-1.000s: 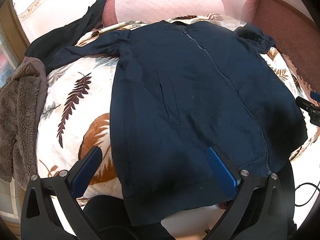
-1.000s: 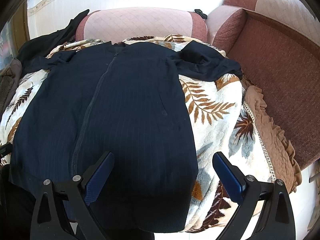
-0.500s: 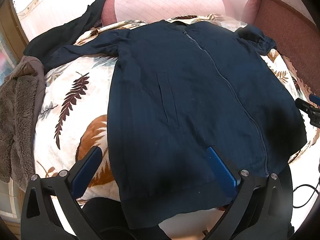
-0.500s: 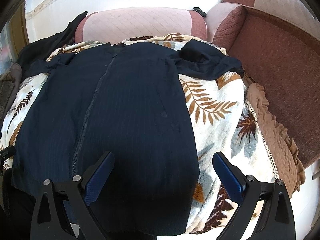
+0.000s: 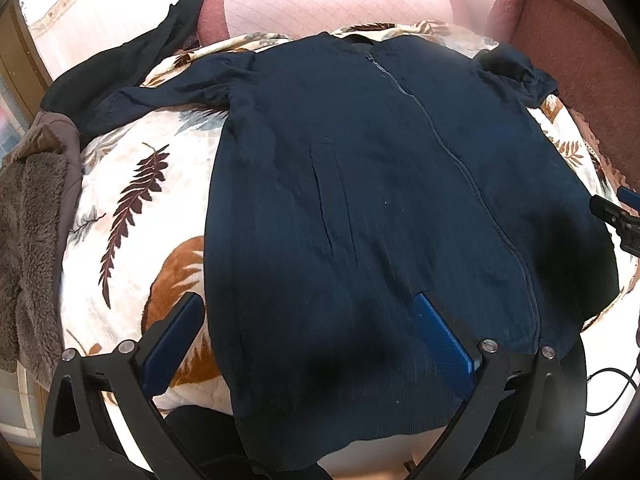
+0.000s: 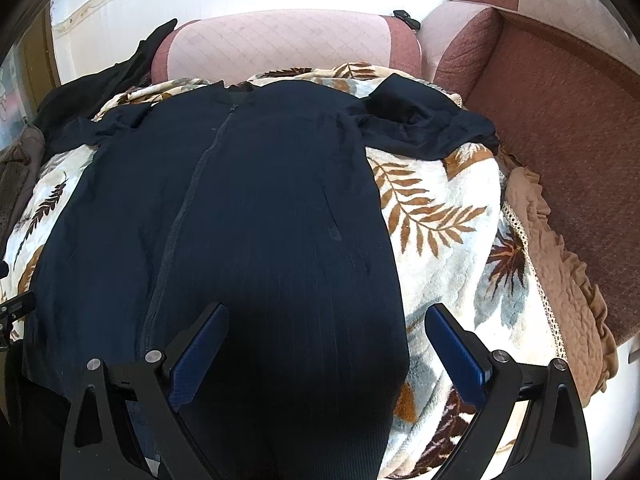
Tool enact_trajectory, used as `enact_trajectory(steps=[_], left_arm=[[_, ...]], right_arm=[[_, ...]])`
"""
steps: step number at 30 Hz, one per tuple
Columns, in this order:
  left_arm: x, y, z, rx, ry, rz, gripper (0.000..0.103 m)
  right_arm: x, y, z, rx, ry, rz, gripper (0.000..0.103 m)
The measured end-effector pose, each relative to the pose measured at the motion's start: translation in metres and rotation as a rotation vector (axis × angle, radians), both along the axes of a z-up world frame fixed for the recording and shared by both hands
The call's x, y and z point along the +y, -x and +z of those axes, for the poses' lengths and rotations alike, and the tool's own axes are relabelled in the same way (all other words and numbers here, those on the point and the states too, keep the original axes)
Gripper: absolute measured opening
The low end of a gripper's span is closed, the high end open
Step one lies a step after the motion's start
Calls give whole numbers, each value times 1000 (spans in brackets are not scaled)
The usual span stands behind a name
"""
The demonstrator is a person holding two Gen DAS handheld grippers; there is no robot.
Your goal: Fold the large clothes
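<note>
A large dark navy zip-front jacket [image 5: 380, 184] lies flat, front up, on a leaf-patterned blanket [image 5: 136, 208]; it also shows in the right wrist view [image 6: 248, 208]. Its left sleeve [image 5: 160, 96] stretches out to the left and its right sleeve [image 6: 424, 128] lies bunched at the upper right. My left gripper [image 5: 308, 312] is open and empty above the jacket's lower left hem. My right gripper [image 6: 326, 320] is open and empty above the lower right hem. The right gripper's tip [image 5: 616, 216] shows at the left wrist view's right edge.
The blanket [image 6: 448, 216] covers a sofa with pink-brown cushions [image 6: 280, 44] and a brown armrest [image 6: 560, 128]. A black garment [image 5: 132, 60] drapes at the back left. A brown fleece garment [image 5: 28, 240] lies at the left edge. A tan frilled cover [image 6: 560, 264] lies right.
Both grippers have moved slightly forward and lower over the jacket's hem. The jacket has not moved and both grippers stay open.
</note>
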State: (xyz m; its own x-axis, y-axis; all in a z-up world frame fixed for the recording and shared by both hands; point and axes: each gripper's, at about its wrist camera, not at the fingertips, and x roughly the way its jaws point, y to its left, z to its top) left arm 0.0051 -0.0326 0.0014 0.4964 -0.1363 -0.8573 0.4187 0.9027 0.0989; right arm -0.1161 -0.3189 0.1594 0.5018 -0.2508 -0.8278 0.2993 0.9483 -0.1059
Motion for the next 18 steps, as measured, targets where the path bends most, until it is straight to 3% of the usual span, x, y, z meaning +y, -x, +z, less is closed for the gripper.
enact_trajectory(steps=[6, 10, 18], left_arm=[[-15, -18, -8, 16, -23, -12, 103], [-27, -41, -9, 20, -31, -14, 103], [-49, -101, -16, 11, -22, 12, 103]], right_arm=[[-15, -15, -13, 26, -74, -5, 97], [-60, -31, -1, -39, -140, -79, 97], [-259, -89, 18, -228, -258, -492, 99]])
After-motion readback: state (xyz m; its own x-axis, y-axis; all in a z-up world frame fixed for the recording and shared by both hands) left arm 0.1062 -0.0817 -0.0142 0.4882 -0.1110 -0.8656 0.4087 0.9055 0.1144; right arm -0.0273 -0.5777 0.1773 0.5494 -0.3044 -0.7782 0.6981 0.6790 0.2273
